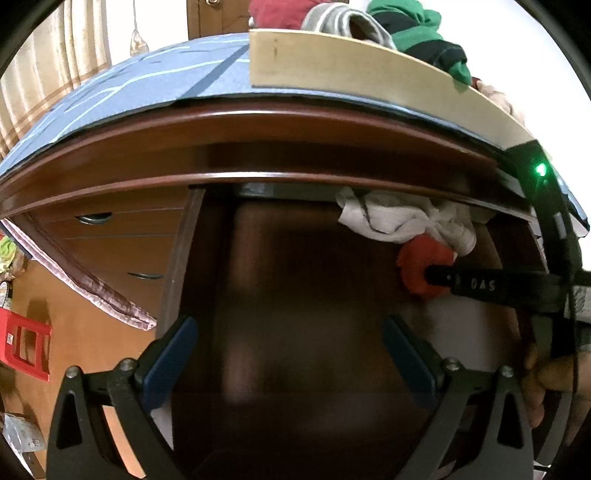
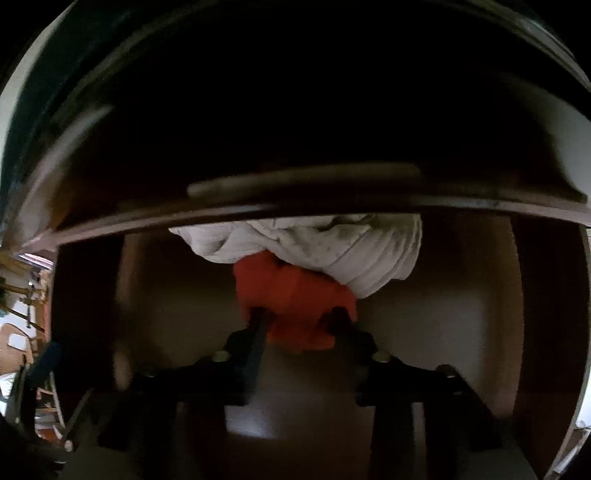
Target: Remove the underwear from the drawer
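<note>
- Reaching into the open drawer point(image 1: 295, 295), we have the right gripper point(image 2: 299, 317) clamped on a red piece of underwear point(image 2: 291, 295); its fingers point(image 2: 258, 332) press into the bunched cloth from both sides, so the fabric bulges between them.
- The red piece lies toward the far right of the drawer, touching a crumpled white garment point(image 2: 332, 251) that sits just behind and partly over it, tucked under the dresser's top edge point(image 1: 258, 122).
- We judge the grip goes low on the red cloth because the white garment overlaps it above; pulling toward us may drag the white one along.
- The left gripper point(image 1: 291, 347) hangs over the near left part of the drawer with its blue-padded fingers point(image 1: 173, 354) spread wide and nothing between them, kept clear of the right gripper's path.
- A tray point(image 1: 369, 70) on the dresser top holds more clothing point(image 1: 413, 33), probably where removed pieces go.
</note>
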The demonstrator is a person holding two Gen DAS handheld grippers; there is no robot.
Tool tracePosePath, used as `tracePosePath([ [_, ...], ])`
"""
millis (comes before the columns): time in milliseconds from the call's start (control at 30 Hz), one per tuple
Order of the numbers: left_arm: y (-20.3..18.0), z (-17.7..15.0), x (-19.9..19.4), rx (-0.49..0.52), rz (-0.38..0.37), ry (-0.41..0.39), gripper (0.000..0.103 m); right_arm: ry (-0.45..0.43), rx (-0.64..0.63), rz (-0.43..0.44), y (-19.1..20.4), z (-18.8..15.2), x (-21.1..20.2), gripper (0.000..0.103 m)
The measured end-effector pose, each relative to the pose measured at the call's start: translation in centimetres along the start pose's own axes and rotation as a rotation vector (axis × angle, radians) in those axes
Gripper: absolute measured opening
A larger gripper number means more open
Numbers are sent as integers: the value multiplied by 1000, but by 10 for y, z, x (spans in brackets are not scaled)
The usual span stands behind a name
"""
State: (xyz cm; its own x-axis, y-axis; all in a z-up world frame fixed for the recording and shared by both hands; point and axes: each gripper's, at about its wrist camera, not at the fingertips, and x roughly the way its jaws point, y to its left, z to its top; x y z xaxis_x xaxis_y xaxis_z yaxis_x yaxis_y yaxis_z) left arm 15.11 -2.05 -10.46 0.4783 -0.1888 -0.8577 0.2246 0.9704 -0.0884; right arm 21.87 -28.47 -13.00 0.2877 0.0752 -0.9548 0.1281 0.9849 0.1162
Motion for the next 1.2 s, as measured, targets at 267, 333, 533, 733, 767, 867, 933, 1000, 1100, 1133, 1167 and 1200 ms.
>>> tracePosePath([
  [267, 0, 2, 0, 15, 0, 10, 101, 142, -104, 67, -4, -18, 4, 10],
  [333, -1, 3, 1, 15, 2, 10, 101, 132, -115, 106, -11, -29, -4, 10],
  [533, -4, 7, 4, 3, -4, 31, 101, -72, -154, 105, -27, -22, -49, 11],
  [733, -3, 6, 3, -5, 12, 36, 101, -120, -253, 54, -17, 5, -49, 11],
  [767, -3, 6, 2, -4, 13, 36, 101, -122, -278, 42, -13, 9, -46, 11],
  [867, -3, 8, 1, 1, 24, 35, 101, -133, -367, 7, -5, 12, -38, 11],
  [933, -3, 9, 2, -3, 23, 37, 101, -81, -383, 25, -2, 18, -28, 11],
  [1000, -4, 10, 3, 0, 24, 40, 101, -49, -382, 58, -4, 23, -24, 11],
  [1100, -5, 10, 4, 6, 30, 45, 101, 0, -405, 62, -5, 22, -20, 11],
  [1133, -5, 11, 6, 4, 31, 48, 101, 11, -429, 70, -3, 19, -20, 11],
  [1167, -6, 12, 7, 0, 28, 52, 101, 31, -463, 70, 1, 14, -20, 11],
  [1200, -8, 12, 7, -2, 24, 56, 101, 49, -496, 68, 7, 8, -20, 11],
])
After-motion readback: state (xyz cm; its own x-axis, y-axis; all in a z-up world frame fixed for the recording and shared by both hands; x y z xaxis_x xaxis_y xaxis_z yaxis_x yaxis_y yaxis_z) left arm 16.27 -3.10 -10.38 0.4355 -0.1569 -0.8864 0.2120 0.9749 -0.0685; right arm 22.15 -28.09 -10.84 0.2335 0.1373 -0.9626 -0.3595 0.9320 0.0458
